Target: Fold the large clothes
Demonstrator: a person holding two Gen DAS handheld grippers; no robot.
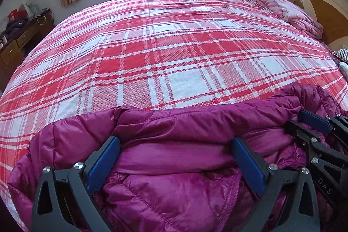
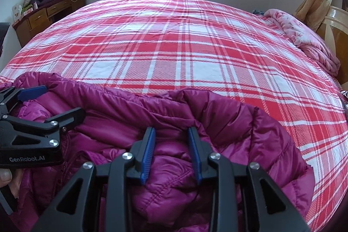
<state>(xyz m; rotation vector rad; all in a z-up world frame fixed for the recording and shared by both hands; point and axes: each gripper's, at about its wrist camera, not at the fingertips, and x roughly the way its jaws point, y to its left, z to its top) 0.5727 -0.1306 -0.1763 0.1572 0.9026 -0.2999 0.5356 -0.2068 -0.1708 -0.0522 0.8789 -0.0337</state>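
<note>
Stretching left to right along the frame's bottom, the magenta puffer jacket (image 1: 174, 134) lies bunched; left gripper (image 1: 176, 142) gapes wide, gripping nothing; right gripper (image 2: 171, 134) is pinching its fold.

Each hand-held gripper is black, with triangular cut-outs in its linkage arms and round silver screws at the pivots; the fingers (image 1: 104, 158) carry ribbed blue pads; the left hand-held gripper (image 2: 54, 101) bears white "GenRobot.AI" lettering; the right hand-held gripper (image 2: 171, 153) shows "DAS".
</note>
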